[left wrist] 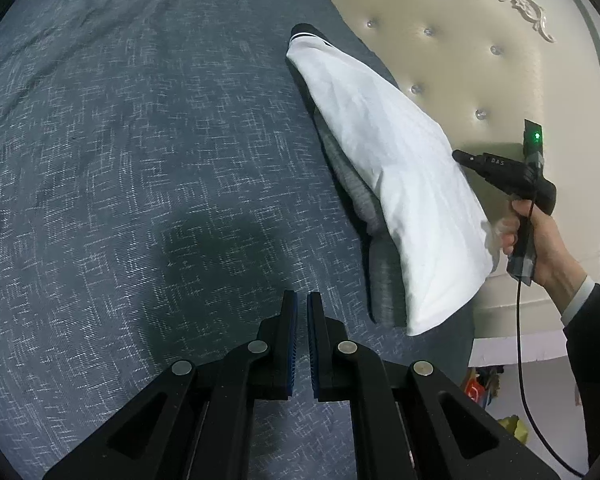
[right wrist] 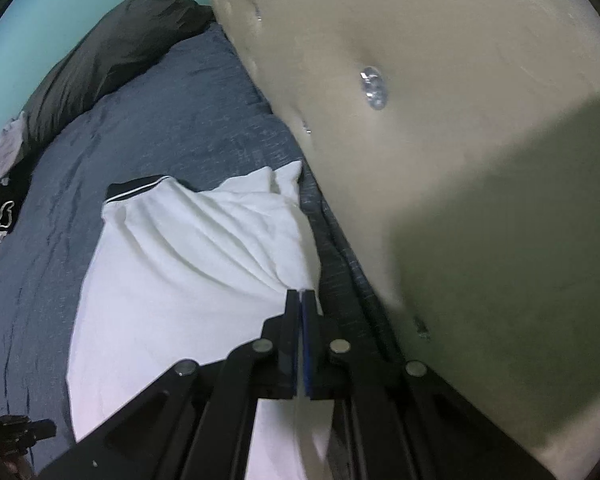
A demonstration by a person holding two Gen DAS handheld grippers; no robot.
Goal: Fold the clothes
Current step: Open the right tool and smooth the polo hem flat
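Blue bedspread [left wrist: 120,160], tufted headboard [left wrist: 480,60] side: white shirt [right wrist: 188,248] edge pinched in right gripper [right wrist: 301,294], long axis along headboard; left gripper [left wrist: 302,300] nearly closed, empty, farther.

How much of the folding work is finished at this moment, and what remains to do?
Done: the white cotton garment with a black striped collar is already doubled over on the blue-grey woven bedspread, beside the cream tufted headboard.
In hand: the right claw is shut on its pinched edge, lifting that side. The left claw is shut, holding nothing.
Left: laying it flat, and the crumpled black and white clothes farther along the bed.
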